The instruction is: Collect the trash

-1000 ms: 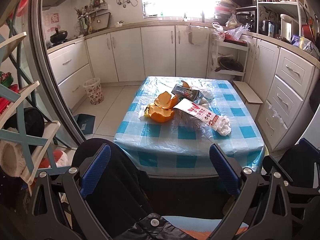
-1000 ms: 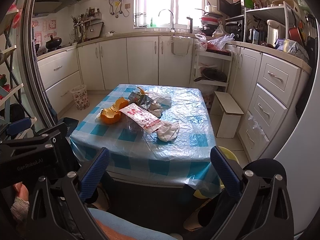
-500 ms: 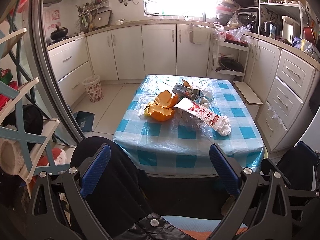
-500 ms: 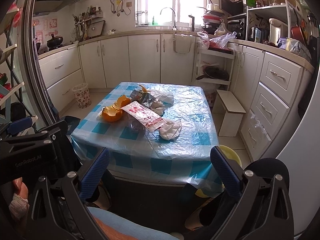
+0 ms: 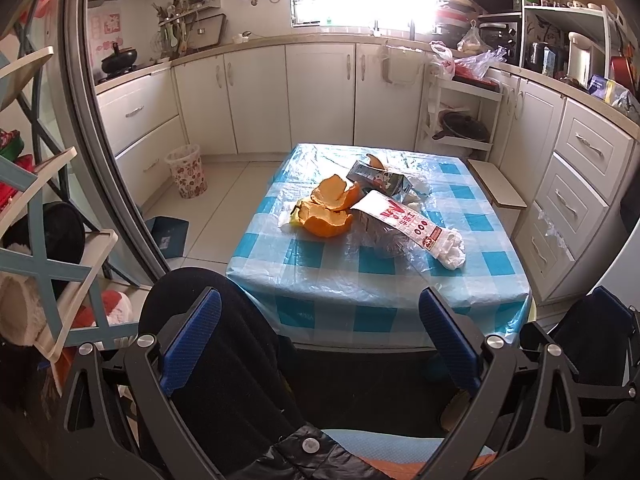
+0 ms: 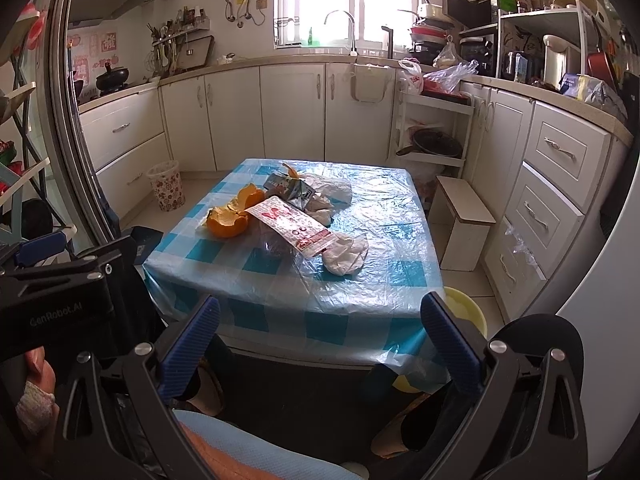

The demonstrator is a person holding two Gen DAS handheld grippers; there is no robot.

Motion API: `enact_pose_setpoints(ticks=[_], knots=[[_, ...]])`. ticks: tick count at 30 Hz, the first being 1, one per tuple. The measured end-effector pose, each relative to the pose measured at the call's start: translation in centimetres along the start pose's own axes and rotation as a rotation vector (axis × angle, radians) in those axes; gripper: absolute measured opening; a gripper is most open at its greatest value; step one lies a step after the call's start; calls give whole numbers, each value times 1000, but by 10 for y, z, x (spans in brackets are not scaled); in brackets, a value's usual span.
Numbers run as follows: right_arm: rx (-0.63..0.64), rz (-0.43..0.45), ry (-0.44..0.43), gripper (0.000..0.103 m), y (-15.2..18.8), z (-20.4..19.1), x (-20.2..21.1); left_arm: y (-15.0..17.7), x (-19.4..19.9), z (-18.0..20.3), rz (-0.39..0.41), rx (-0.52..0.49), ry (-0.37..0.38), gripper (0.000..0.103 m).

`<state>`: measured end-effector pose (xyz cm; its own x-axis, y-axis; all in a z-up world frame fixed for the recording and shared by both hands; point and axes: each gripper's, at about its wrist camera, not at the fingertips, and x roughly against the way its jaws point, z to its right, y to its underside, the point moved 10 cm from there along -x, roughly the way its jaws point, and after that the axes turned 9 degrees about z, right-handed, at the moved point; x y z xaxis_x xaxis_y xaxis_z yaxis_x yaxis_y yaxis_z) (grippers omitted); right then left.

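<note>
Trash lies in a heap on a low table (image 5: 304, 304) (image 6: 280, 304) with a blue-checked plastic cover. It holds orange peels (image 5: 326, 212) (image 6: 230, 218), a crushed grey carton (image 5: 380, 180) (image 6: 290, 192), a red-and-white wrapper (image 5: 400, 220) (image 6: 294, 228) and crumpled white tissue (image 5: 452, 248) (image 6: 346, 254). My left gripper (image 5: 320, 338) is open, below the table's near edge, with nothing between its fingers. My right gripper (image 6: 320, 338) is open too, equally short of the table and empty.
A patterned waste basket (image 5: 187, 171) (image 6: 166, 185) stands on the floor at the left by the cabinets. A small white stool (image 6: 464, 224) sits right of the table, a yellow basin (image 6: 466, 312) under its near right corner. A person's dark-clad knees fill the foreground.
Both views have shifted slightly; the table sits a little higher and nearer in frame. The trash has not moved and both grippers stay open.
</note>
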<state>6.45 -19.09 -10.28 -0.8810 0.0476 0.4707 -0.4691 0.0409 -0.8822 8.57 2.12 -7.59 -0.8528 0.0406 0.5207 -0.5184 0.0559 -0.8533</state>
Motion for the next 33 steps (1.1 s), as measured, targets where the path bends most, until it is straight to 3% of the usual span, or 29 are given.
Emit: enact_pose_setpoints(ticks=[33], knots=[[15, 2, 0, 97, 3, 1, -5, 4, -13, -15, -18, 33, -16, 95]])
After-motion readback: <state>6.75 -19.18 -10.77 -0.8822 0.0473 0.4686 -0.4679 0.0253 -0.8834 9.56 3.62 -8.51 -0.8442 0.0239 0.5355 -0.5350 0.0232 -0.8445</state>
